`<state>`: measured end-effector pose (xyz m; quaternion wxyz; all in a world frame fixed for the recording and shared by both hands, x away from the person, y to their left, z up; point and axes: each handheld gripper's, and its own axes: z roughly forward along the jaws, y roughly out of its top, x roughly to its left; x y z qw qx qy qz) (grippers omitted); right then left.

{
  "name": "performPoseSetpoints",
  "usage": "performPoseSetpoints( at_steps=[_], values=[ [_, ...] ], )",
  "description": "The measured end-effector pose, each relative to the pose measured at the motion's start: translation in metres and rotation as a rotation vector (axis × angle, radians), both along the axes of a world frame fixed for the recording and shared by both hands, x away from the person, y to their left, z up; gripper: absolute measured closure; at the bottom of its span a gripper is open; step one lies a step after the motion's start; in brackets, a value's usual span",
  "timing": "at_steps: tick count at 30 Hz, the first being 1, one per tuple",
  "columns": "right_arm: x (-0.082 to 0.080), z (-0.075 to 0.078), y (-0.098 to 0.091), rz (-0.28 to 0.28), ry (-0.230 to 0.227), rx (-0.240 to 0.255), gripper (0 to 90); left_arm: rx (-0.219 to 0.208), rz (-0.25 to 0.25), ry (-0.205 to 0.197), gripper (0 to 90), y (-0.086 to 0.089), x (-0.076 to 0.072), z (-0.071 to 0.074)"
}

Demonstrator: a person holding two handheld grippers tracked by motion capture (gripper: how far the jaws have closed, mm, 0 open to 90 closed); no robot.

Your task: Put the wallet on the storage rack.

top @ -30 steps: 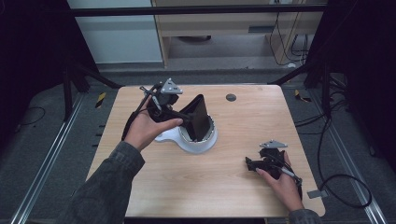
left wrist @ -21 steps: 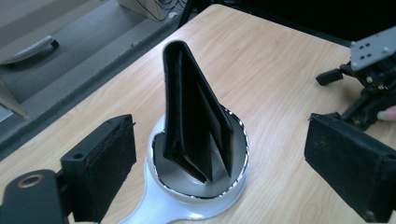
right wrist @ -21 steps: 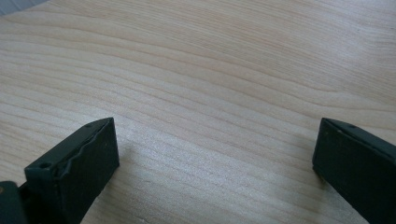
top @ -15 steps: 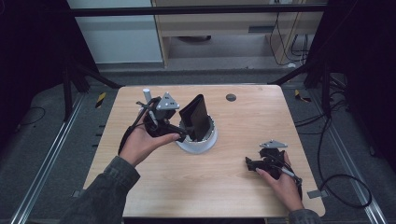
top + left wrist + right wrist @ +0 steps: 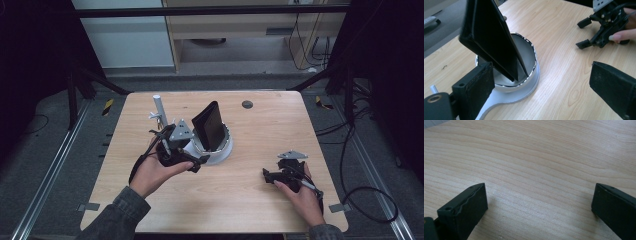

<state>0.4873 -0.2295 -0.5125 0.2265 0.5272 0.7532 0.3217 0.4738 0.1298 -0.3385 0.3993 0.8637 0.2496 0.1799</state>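
Hands first, nearest the bottom edge of the high view: the right hand rests on the wooden table [image 5: 240, 200] with the right gripper [image 5: 272, 176] just as it lay a second ago, jaws spread wide over bare boards, nothing between them. In the right gripper view the pale wood grain runs in long wavy bands between two blocky black jaws with matte, slightly rough pads.

Farther up and to the left, the left gripper [image 5: 196, 164] has dropped lower and drawn back toward the person since the earlier frame, when it was up against the black wallet. Its jaws have just been opening and now stand wide apart, empty. The left gripper view shows their flat, foam-like black pads flanking the bowl's base without touching it. A grey three-cornered plate sits on top of this gripper.

Just beyond it stands the white bowl [image 5: 529, 56], round, smooth and glossy, with a thin shiny rim and a flat white foot spreading over the table. The black wallet [image 5: 487, 35], a folded flat piece with a matte leathery surface and stitched-looking edge, stands tilted inside the bowl, its lower corner down in the hollow and its upper part leaning well above the rim.

Behind the left gripper, a slim white post [image 5: 158, 107] rises upright from the table. Farther back lies a small dark round disc [image 5: 247, 104].
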Motion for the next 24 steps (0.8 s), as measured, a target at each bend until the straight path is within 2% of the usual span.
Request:
performPoseSetpoints(
  at_steps=[11, 18, 24],
  values=[
    [-0.001, 0.000, 0.000, 0.001, 0.002, 0.002, 0.7, 0.017, -0.035, 0.028, 4.9, -0.007, -0.009, -0.022],
    [-0.001, 0.000, 0.000, 0.003, 0.001, 0.003, 0.7, 0.017, -0.044, 0.036, 5.0, -0.009, -0.013, -0.029],
    [-0.001, 0.000, 0.000, 0.003, 0.000, 0.002, 0.7, 0.015, -0.041, 0.055, 4.9, -0.006, -0.016, -0.042]
  ],
)
